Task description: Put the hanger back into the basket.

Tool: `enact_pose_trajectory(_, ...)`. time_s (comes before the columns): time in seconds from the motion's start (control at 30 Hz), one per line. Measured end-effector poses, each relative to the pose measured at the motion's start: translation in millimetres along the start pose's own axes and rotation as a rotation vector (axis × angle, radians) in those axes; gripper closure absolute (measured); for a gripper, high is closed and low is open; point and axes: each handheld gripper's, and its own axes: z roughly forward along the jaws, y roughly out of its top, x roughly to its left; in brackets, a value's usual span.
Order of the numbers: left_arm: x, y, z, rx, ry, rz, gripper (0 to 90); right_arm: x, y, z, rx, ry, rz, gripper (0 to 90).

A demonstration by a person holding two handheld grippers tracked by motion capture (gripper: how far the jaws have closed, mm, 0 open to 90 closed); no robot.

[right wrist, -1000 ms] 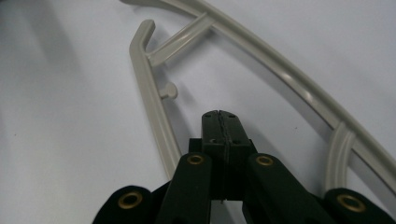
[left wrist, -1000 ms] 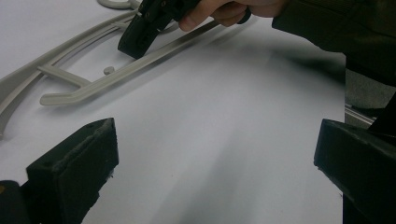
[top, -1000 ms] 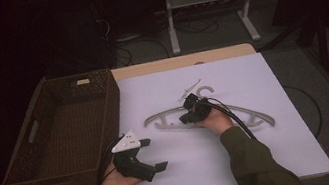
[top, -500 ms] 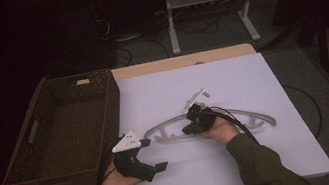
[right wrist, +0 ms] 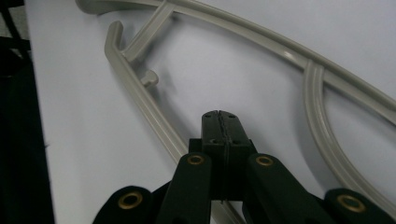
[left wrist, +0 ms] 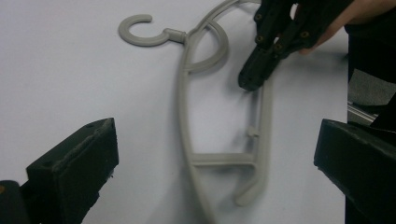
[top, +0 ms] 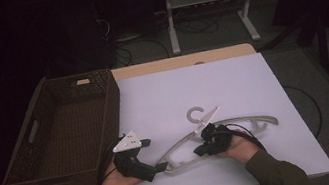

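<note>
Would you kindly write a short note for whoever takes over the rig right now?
Right claw: shut on the lower bar of the grey hanger, near its middle.
Left claw: open, jaws wide apart, pointed at the hanger's near end, not touching it.
Hanger: flat on the white table cover, hook pointing away from the person. Wicker basket sits at the left, with nothing visible inside.
Done: hanger gripped by the right claw.
Left: probably close the left claw on the near end, then lift; the destination looks like the basket, though that is a guess.
</note>
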Motion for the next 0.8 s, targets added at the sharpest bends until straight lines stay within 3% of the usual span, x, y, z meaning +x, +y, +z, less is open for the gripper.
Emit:
enact_pose_trajectory(0.1, 0.2, 0.3, 0.2, 0.001, -0.002, 0.001, 0.0, 1.8, -2.7, -2.0, -0.019, -0.015, -0.003, 89.7)
enact_pose_trajectory(0.17, 0.5, 0.4, 0.3, 0.001, -0.002, 0.003, 0.0, 3.9, -0.8, -5.9, -0.046, -0.013, 0.034, 89.7)
enact_pose_trajectory(0.37, 2.4, -0.6, 0.9, 0.001, -0.009, -0.005, 0.0, 3.1, -7.6, -27.0, -0.129, -0.063, 0.074, 89.3)
enact_pose_trajectory(0.6, 3.2, -1.1, 1.2, 0.000, -0.007, -0.005, 0.0, 2.7, -29.4, -58.7, -0.201, -0.140, 0.096, 89.3)
enact_pose_trajectory(0.63, 3.3, -1.1, 1.5, 0.002, -0.007, -0.006, 0.0, 3.3, -38.3, -67.3, -0.211, -0.160, 0.123, 89.3)
enact_pose_trajectory(0.8, 2.5, -0.8, 1.8, 0.004, -0.006, -0.004, 0.0, 2.2, -56.7, -76.5, -0.229, -0.188, 0.135, 89.3)
